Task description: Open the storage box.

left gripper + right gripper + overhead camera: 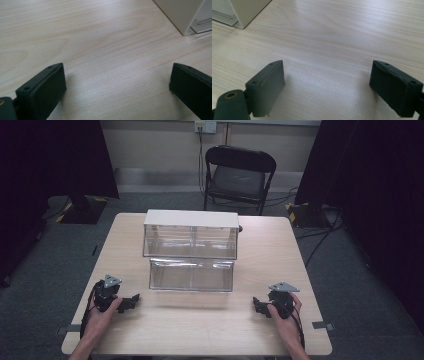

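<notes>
both the left gripper [131, 301] and right gripper [258, 304] rest spread and empty on the tabletop [210, 320]. ahead of them, between the 2, the clear drawer unit [191, 251] looks light, so a careless push could slide it.

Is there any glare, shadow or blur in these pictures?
High view: dim, dark at the sides, with pale reflections on the clear drawers. Left gripper view: soft sheen on the table, shadow beside the near jaw. Right gripper view: similar sheen, and the near jaws look slightly soft.
</notes>
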Demonstrator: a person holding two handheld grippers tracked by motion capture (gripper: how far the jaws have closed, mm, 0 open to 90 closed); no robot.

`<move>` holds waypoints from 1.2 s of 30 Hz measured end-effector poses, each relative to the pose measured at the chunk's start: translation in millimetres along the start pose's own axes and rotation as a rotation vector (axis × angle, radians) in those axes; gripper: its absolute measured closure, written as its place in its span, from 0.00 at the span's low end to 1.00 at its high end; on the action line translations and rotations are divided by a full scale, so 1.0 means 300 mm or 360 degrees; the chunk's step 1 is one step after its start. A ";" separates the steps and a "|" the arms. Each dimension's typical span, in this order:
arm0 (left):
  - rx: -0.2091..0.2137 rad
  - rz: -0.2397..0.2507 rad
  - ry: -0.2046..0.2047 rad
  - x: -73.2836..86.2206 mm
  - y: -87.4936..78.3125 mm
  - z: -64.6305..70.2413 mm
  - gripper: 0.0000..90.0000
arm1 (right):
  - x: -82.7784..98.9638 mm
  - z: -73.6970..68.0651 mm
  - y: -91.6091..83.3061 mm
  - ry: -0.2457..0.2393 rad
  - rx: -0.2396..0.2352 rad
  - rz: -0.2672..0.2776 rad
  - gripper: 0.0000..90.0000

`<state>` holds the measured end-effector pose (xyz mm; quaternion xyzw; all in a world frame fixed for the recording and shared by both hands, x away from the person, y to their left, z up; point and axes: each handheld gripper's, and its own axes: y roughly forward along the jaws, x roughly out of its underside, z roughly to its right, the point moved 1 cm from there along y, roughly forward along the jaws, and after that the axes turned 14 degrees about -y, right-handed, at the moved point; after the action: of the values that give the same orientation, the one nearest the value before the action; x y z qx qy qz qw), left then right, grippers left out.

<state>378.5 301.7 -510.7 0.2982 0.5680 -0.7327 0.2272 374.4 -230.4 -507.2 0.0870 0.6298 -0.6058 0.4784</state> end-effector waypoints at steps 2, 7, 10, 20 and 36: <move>-0.0001 0.0001 0.0000 0.000 0.000 0.000 0.00 | 0.000 0.000 0.000 0.0001 -0.0001 -0.0001 0.13; 0.0000 0.0000 -0.0010 0.002 -0.004 0.000 0.01 | 0.000 0.000 0.000 0.0001 -0.0001 0.0000 0.13; 0.0000 -0.0015 -0.0011 0.002 -0.010 0.000 0.03 | 0.000 0.000 0.000 0.0001 -0.0001 0.0000 0.13; 0.0046 0.0026 0.0008 -0.006 -0.041 0.013 0.19 | 0.000 0.000 0.000 0.0001 -0.0001 0.0000 0.13; 0.0243 0.0117 0.0048 -0.029 -0.095 0.080 0.18 | 0.000 0.000 0.000 -0.0003 -0.0001 0.0001 0.13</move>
<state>361.3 285.5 -480.6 0.3463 0.5025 -0.7605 0.2220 374.5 -230.6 -507.1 0.0866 0.6295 -0.6056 0.4791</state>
